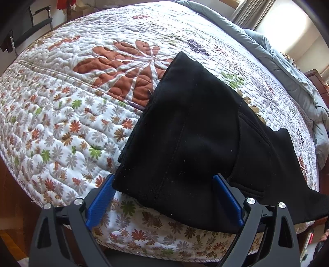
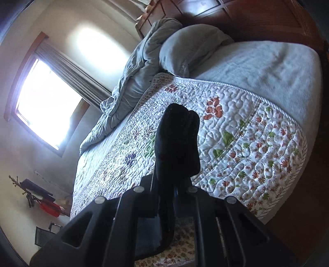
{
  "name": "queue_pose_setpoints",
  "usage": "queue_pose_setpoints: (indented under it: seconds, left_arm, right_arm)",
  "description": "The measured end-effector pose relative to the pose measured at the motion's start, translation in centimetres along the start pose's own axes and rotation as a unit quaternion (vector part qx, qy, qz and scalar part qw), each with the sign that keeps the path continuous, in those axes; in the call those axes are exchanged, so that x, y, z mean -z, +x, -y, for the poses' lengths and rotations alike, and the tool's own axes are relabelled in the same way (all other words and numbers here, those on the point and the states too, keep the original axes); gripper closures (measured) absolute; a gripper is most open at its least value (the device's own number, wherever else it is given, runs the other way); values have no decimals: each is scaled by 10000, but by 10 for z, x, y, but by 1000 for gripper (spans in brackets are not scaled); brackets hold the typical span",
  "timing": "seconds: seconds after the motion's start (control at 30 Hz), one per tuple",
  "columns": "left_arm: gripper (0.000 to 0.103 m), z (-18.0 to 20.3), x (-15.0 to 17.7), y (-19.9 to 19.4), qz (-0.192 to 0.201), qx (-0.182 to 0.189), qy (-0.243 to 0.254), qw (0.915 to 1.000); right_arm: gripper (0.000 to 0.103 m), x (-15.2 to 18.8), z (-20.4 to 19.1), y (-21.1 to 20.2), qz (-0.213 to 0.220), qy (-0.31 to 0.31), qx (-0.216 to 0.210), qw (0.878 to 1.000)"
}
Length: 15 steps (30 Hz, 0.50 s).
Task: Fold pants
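Note:
Black pants (image 1: 195, 131) lie folded lengthwise on a floral quilt (image 1: 61, 127), running from the near bed edge toward the middle. My left gripper (image 1: 164, 184) is open, its blue pads (image 1: 102, 197) standing either side of the pants' near end, which lies between them. My right gripper (image 2: 168, 184) is shut on a bunched part of the black pants (image 2: 176, 139), held up above the quilt (image 2: 246, 143); the cloth hides its fingertips.
A grey duvet (image 1: 287, 67) is heaped along the far side of the bed, with a grey pillow (image 2: 185, 47) and grey sheet (image 2: 267, 67) by the wooden headboard (image 2: 257, 18). A window (image 2: 45, 100) and a chair (image 1: 30, 28) stand beyond the bed.

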<state>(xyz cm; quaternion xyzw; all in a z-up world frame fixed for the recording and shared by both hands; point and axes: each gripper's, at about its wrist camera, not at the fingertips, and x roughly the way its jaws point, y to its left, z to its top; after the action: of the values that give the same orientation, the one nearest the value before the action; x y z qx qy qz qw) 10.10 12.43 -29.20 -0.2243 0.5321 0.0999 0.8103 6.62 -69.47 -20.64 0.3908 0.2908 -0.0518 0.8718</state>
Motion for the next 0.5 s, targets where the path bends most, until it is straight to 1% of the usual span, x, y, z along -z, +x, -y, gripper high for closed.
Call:
queue_pose_setpoints:
  seconds: [0.23, 0.5]
  left_arm:
    - [9, -4, 1, -2, 27, 116, -30, 9999]
    - [8, -4, 2, -5, 30, 147, -29, 9999]
  right_arm:
    - [94, 6, -40, -12, 67, -388, 73, 9992]
    - [94, 17, -87, -20, 125, -931, 262, 9952]
